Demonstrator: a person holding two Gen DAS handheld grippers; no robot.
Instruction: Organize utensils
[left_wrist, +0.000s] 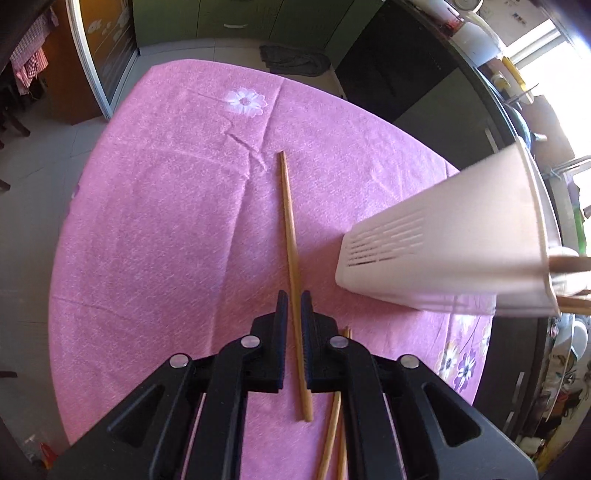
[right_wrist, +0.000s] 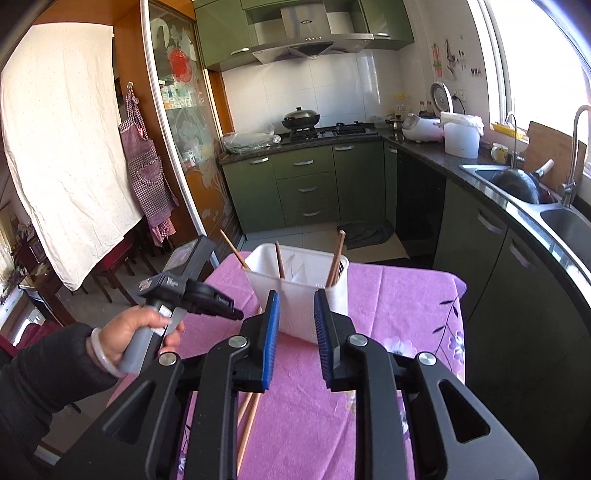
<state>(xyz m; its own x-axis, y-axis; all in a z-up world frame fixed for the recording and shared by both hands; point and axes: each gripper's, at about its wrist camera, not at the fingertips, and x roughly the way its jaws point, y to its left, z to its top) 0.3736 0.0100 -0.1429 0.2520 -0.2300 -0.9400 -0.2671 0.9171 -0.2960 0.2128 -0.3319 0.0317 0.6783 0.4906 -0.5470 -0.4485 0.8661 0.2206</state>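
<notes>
A white slotted plastic utensil holder (right_wrist: 301, 295) stands upright near the pink table's far edge, holding three wooden chopsticks (right_wrist: 336, 258); more wooden chopsticks (left_wrist: 291, 266) lie loose toward the near edge.

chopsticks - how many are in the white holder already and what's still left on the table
Done: three chopsticks stand in the white holder. In hand: the left gripper is shut on one chopstick. The right gripper holds nothing. Left: at least two loose chopsticks lie on the pink tablecloth.
</notes>
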